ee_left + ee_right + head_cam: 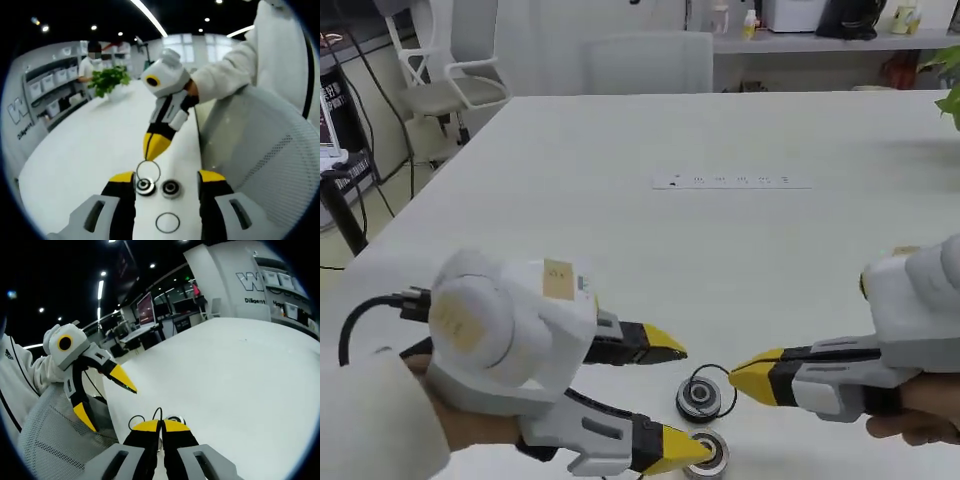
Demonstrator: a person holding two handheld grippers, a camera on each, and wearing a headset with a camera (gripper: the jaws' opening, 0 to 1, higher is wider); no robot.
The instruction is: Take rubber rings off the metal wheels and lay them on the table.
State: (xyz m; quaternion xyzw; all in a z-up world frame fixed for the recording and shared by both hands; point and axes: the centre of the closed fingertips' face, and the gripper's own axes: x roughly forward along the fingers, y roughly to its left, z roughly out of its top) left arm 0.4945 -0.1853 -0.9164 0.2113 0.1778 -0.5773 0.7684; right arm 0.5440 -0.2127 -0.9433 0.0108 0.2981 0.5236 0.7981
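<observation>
Two small metal wheels lie near the table's front edge. The farther wheel (pixel 700 398) (pixel 145 186) (pixel 174 419) has a thin black rubber ring (pixel 729 392) (pixel 159 173) standing up off it. My right gripper (pixel 748 378) (pixel 152 150) (pixel 160 425) is shut on that ring's top. The nearer wheel (pixel 712 456) (pixel 171 188) is partly hidden behind the lower jaw of my left gripper (pixel 682 398) (pixel 167 182) (pixel 107 402), which is open with both wheels between its jaws. A loose rubber ring (pixel 156 222) lies flat on the table just in front of the wheels.
A flush socket strip (pixel 732 182) is set into the white table (pixel 620 220) further back. A white chair (pixel 450 85) stands at the far left and a potted plant (pixel 107 80) at the table's right end. A mesh chair back (pixel 260 150) is close behind.
</observation>
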